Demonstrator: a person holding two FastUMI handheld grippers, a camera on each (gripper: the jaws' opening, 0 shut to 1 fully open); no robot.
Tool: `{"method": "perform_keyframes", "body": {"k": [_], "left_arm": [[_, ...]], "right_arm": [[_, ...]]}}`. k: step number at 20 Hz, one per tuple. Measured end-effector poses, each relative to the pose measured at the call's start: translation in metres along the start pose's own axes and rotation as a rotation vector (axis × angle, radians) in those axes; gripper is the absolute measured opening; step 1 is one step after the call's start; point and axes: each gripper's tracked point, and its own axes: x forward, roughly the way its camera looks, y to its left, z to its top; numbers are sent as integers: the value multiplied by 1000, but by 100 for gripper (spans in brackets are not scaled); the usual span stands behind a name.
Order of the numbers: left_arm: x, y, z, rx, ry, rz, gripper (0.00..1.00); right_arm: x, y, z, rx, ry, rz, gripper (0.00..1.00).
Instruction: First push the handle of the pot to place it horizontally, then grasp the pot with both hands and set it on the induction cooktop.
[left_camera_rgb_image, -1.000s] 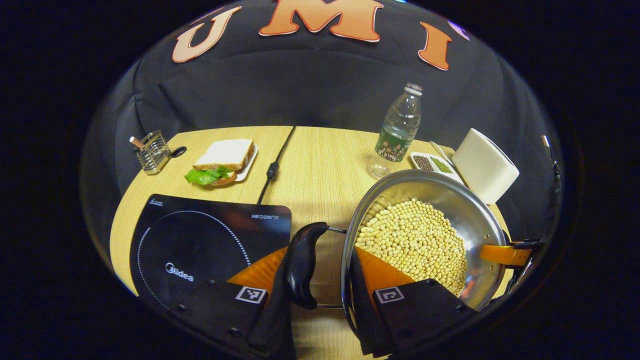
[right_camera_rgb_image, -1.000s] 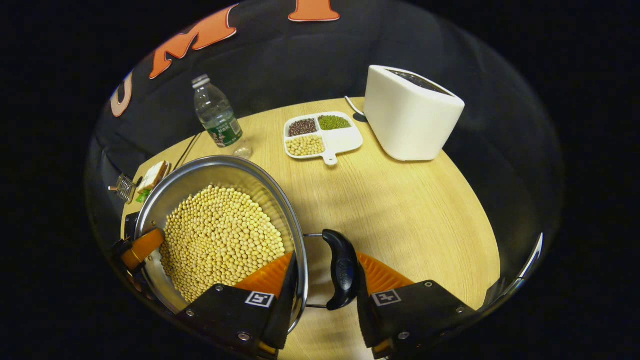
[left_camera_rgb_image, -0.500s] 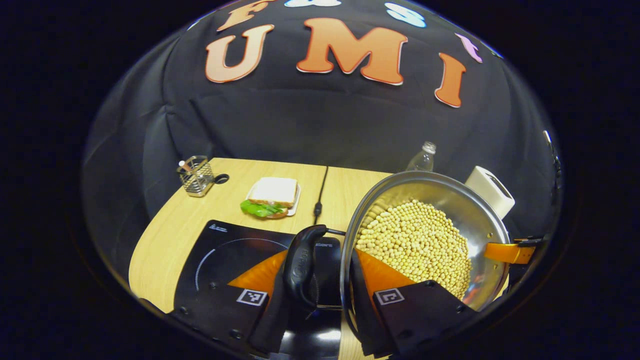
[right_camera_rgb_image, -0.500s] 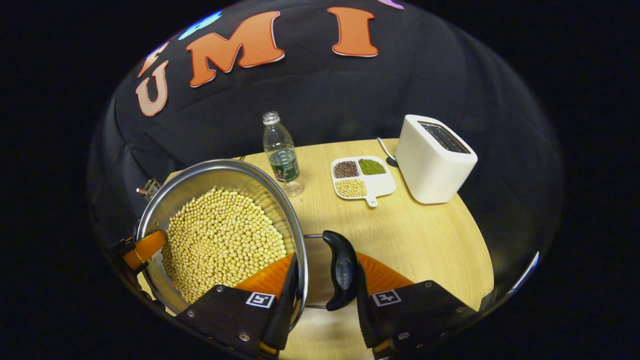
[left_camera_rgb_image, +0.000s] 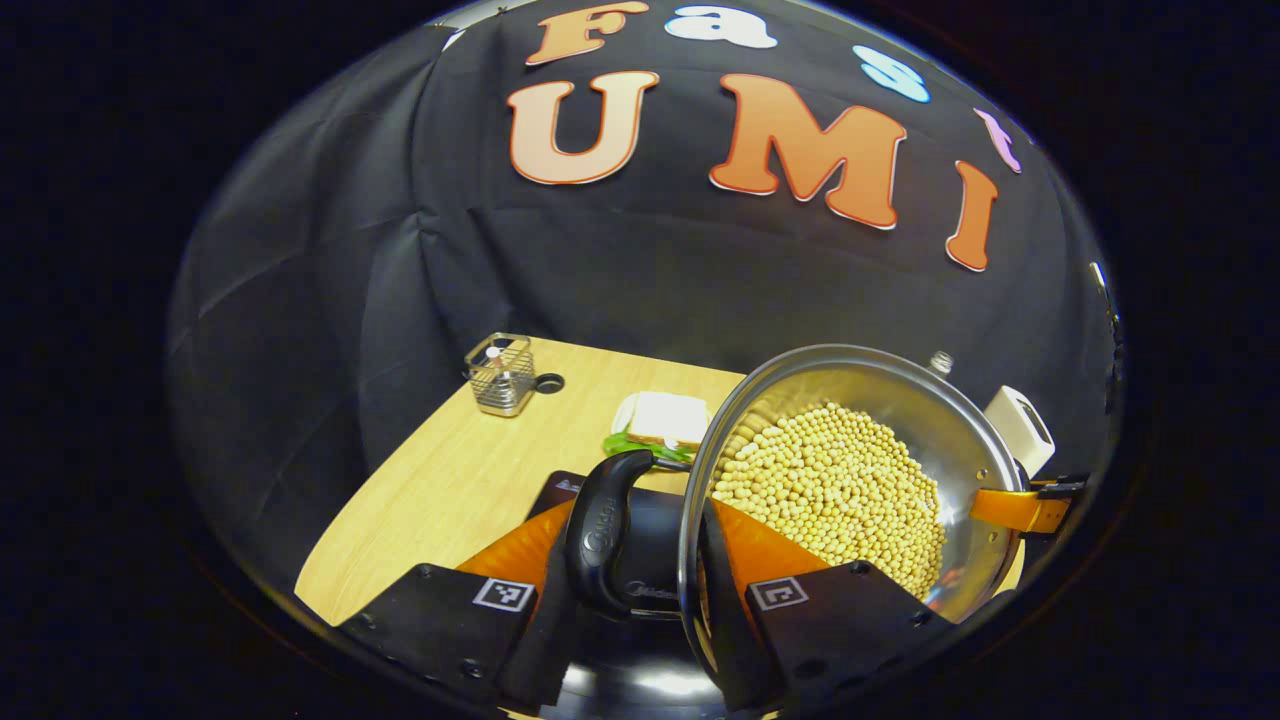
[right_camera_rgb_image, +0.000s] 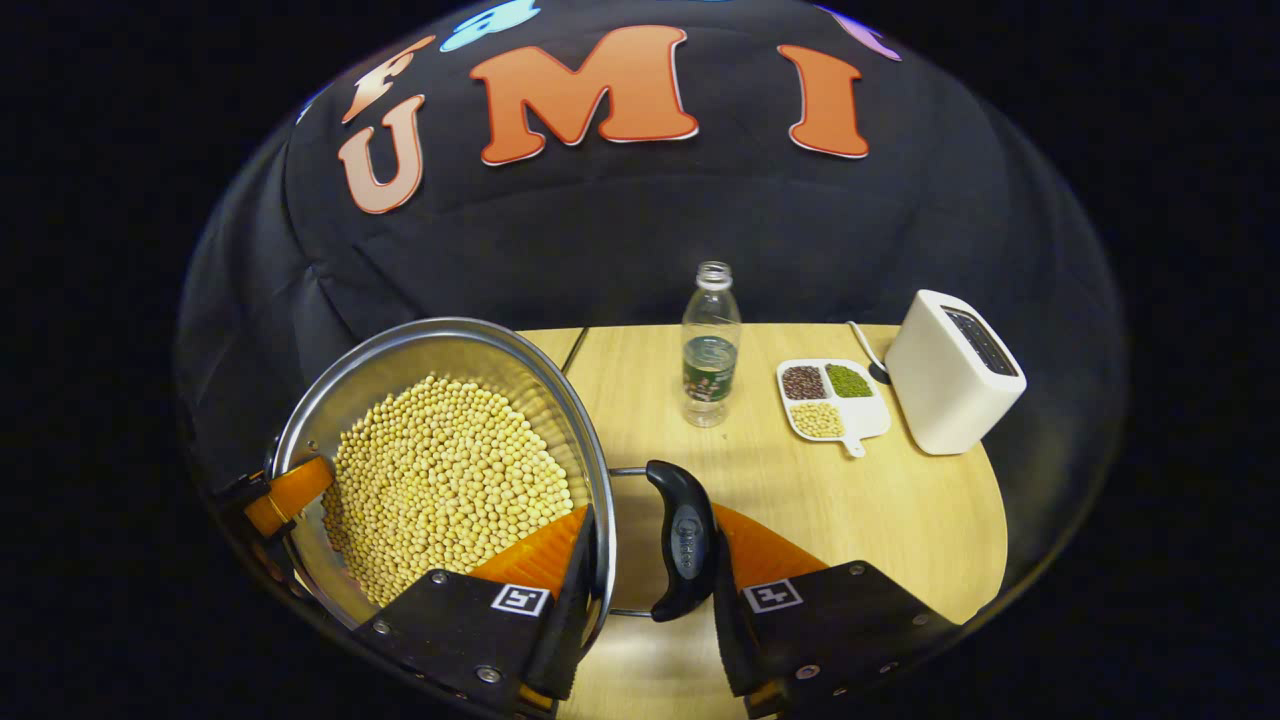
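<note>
The round stainless-steel pot (left_camera_rgb_image: 850, 400) of pale yellow beans sits right of centre in the left gripper view, over the glossy black induction cooktop (left_camera_rgb_image: 640, 690). The left gripper (left_camera_rgb_image: 640, 560) and the right gripper (right_camera_rgb_image: 650, 560) each have jaws clamped across a black side handle (left_camera_rgb_image: 600, 540) and the rim.

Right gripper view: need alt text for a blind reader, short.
The right tongs grip the black side handle and rim of a steel pot full of soybeans, held above a wooden table. Behind stand a water bottle, a divided dish of beans and a white toaster.
</note>
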Motion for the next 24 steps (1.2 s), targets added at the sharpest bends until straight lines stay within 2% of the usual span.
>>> {"method": "perform_keyframes", "body": {"k": [3,6,7,8,15,16,17,24], "left_arm": [[2,37,8,-14,0,38,64],[-1,53,10,-15,2,66,63],[0,54,10,-10,6,73,64],[1,50,7,-9,7,78,64],[3,42,1,-86,114,82,65],[4,43,0,-90,124,80,64],[4,43,1,-92,135,78,65],[1,44,2,-103,205,78,65]], "right_arm": [[0,-10,9,-23,3,29,56],[0,-16,13,-35,7,49,56],[0,-13,11,-37,8,52,52],[1,-13,10,-40,11,53,56],[-8,-16,18,-80,81,37,56],[-9,-18,20,-83,87,34,52],[-11,-19,21,-84,98,31,56],[-16,-20,25,-91,146,17,56]]}}
